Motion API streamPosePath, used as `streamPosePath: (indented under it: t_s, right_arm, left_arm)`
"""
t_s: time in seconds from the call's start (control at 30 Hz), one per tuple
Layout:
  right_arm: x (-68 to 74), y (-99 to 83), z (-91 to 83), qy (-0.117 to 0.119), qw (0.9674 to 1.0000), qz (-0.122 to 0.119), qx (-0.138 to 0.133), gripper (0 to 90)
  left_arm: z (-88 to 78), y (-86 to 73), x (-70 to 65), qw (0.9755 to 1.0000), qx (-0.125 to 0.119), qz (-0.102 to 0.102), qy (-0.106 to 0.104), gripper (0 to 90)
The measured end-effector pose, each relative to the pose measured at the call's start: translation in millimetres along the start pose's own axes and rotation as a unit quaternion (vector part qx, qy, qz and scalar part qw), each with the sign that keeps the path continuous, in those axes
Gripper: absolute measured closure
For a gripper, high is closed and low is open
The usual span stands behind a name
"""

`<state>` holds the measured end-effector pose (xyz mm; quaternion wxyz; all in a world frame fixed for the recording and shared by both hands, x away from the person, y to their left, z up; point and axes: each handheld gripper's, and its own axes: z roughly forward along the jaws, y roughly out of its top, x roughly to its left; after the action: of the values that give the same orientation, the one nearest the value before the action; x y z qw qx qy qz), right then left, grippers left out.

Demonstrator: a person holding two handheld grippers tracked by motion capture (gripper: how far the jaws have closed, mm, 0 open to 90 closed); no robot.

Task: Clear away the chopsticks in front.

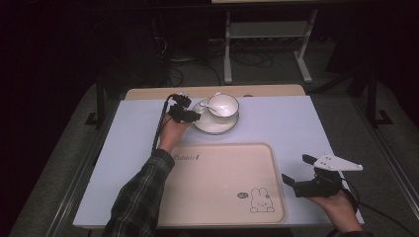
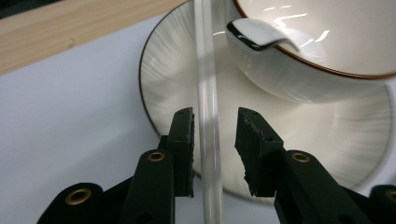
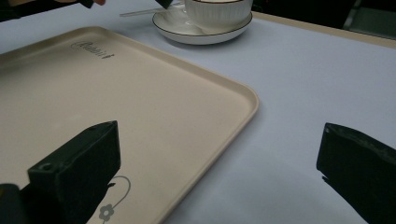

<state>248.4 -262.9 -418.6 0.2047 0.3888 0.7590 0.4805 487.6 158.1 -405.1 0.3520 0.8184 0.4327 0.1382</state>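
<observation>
A white cup (image 1: 223,105) with a brown rim stands on a white saucer (image 1: 212,126) at the table's far middle. A white spoon (image 1: 210,105) rests in the cup, its handle sticking out to the left. My left gripper (image 1: 195,114) is at the saucer's left edge. In the left gripper view the spoon handle (image 2: 208,93) runs between the jaws of the left gripper (image 2: 215,126), which stand open with a small gap on each side. My right gripper (image 1: 294,168) hovers wide open off the right edge of the beige tray (image 1: 217,182), holding nothing.
The tray (image 3: 140,93) has a rabbit print and lies bare at the near middle of the pale table sheet (image 1: 286,123). A wooden strip (image 1: 148,93) edges the table's far side. A white metal stand (image 1: 269,44) and cables sit on the floor beyond.
</observation>
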Motion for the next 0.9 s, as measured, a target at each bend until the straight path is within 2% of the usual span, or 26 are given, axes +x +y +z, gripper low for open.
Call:
streamPosePath:
  t_s: [0.1, 0.23, 0.43, 0.77, 0.9]
  right_arm:
    - [0.4, 0.2, 0.0, 0.0, 1.0, -0.002, 0.0, 0.0]
    - [1.0, 0.5, 0.7, 0.0, 1.0, -0.002, 0.001, 0.0]
    - [0.2, 0.5, 1.5, -0.001, 1.0, -0.002, 0.002, 0.0]
    - [-0.9, -0.2, 0.7, -0.001, 1.0, -0.001, 0.001, 0.0]
    - [-0.6, -0.2, 0.8, 0.0, 1.0, -0.001, 0.001, 0.0]
  left_arm:
    - [-12.3, -8.0, 3.5, 1.0, -0.002, 0.002, -0.003, 69.3]
    - [-20.2, -16.1, 8.0, 0.9999, -0.007, 0.004, -0.009, 72.3]
    - [-16.2, -19.4, 9.4, 0.9998, -0.011, 0.002, -0.017, 78.8]
    - [-10.0, -20.6, 9.1, 0.9998, -0.006, 0.0, -0.02, 82.2]
    - [-7.4, -23.9, 10.8, 0.9997, 0.011, 0.003, -0.02, 82.2]
